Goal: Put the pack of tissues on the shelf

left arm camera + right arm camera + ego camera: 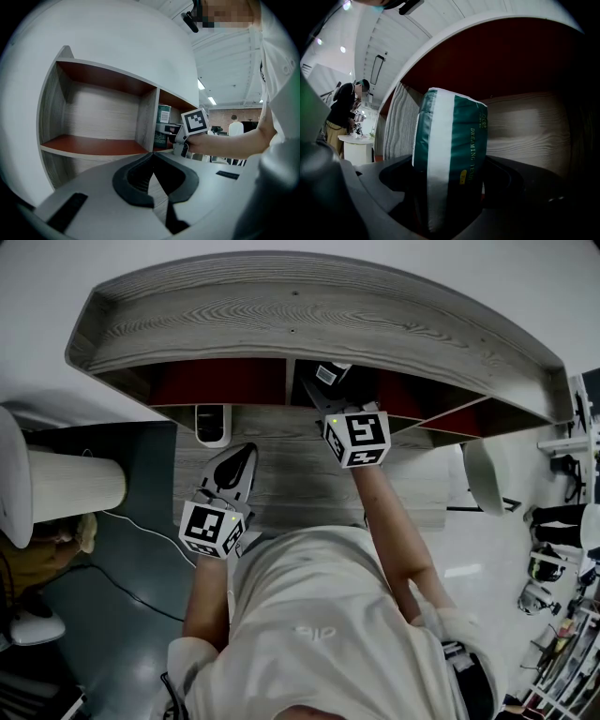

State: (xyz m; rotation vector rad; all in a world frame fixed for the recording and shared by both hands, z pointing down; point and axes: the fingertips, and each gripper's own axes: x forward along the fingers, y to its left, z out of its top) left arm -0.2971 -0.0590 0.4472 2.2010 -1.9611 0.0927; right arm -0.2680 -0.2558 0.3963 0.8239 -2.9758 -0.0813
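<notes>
The pack of tissues (450, 159) is seen clamped between the jaws of the right gripper (450, 190), which are closed on its lower part, one dark jaw on each broad face. The pack is held upright: its long axis runs vertically, a narrow edge is turned toward the gripper's camera, and the white stripe and gold lettering run down its length. It has been carried inside the shelf (281, 324), in the compartment just to the right of the central divider (146, 122), with the red-brown ceiling above it and the grey wood-grain back panel behind it. Whether its bottom end touches the shelf board cannot be told. The left gripper (151, 159) is held low over the wooden desk (281, 479) in front of the left compartment, its jaws pressed together at the tips with nothing gripped between them.
</notes>
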